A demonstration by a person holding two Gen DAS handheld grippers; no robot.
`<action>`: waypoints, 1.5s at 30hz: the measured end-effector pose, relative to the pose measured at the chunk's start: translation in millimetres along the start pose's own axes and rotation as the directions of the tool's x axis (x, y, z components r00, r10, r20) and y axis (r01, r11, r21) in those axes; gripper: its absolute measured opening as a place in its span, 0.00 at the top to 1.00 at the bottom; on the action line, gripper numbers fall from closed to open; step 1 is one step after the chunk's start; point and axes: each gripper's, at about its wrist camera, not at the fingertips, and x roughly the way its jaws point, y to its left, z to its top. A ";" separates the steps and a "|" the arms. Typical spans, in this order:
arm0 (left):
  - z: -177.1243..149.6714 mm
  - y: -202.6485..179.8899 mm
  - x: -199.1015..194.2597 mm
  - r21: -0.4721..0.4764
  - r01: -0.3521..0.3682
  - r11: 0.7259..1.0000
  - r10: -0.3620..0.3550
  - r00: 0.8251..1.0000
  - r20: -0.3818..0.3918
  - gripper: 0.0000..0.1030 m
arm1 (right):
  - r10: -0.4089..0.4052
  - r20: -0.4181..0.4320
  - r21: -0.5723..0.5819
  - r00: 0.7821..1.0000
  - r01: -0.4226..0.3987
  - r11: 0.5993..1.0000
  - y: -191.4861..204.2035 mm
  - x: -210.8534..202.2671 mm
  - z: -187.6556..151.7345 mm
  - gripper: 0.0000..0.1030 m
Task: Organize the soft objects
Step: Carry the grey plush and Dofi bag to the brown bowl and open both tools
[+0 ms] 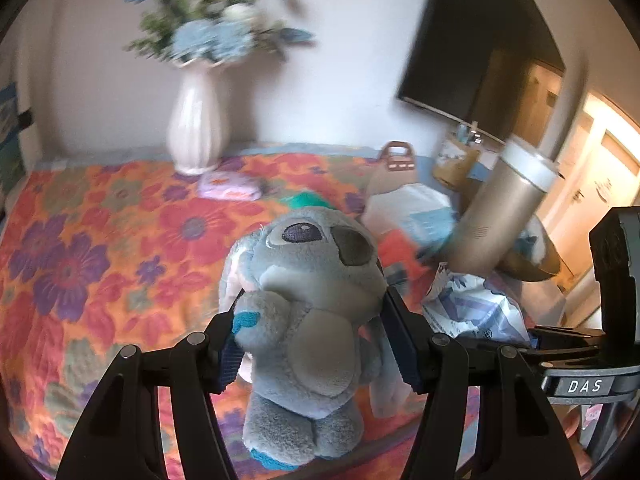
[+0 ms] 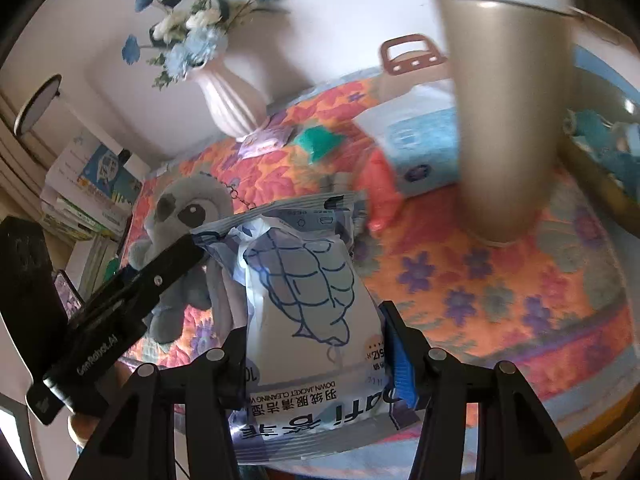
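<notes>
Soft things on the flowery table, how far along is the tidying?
Nothing clearly put away yet. In hand: left gripper clamps the grey plush; right gripper clamps the wipes pack. Left on the cloth: purple packet, green item, blue-white pack.

A lived-in home room is showing here. A flowered quilted cloth point(image 1: 92, 248) is covering the counter, and a white ribbed vase point(image 1: 196, 128) of blue and white flowers point(image 1: 208, 28) is standing at twelve o'clock against a plain wall. A dark flat screen point(image 1: 476, 52) is hanging at two o'clock, beside a lit doorway point(image 1: 600, 168) at three. In the right wrist view, stacked books and boxes point(image 2: 92, 184) are sitting at nine o'clock.
</notes>
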 end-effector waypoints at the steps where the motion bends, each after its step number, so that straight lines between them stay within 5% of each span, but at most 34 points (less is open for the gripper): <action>1: 1.5 -5.4 0.1 0.011 0.012 1.000 -0.012 1.000 0.000 0.42 | -0.002 0.003 0.002 1.000 0.002 1.000 -4.5 -4.7 -1.5 0.49; 15: 3.2 -86.2 6.9 0.085 0.283 0.955 -0.281 0.959 -0.031 0.42 | -0.046 0.082 0.144 0.996 0.033 0.989 -106.6 -81.0 -27.8 0.49; 29: 20.5 -209.7 38.0 0.258 0.422 0.869 -0.413 0.906 -0.092 0.42 | -0.041 0.247 0.306 0.968 -0.038 0.951 -199.5 -137.9 -9.0 0.49; 34: 39.1 -260.6 54.5 0.346 0.319 0.882 -0.334 0.942 -0.016 0.42 | -0.078 0.334 0.315 0.939 -0.033 0.949 -219.0 -154.8 32.4 0.49; 41: 64.6 -304.4 89.9 0.336 0.155 0.929 -0.203 0.973 0.112 0.41 | -0.331 0.388 0.335 0.860 0.203 0.920 -235.7 -162.2 102.0 0.49; 45: 67.4 -316.5 112.9 0.353 0.062 0.934 -0.128 0.978 0.166 0.30 | -0.328 0.348 0.330 0.878 0.212 0.920 -260.6 -149.3 138.0 0.35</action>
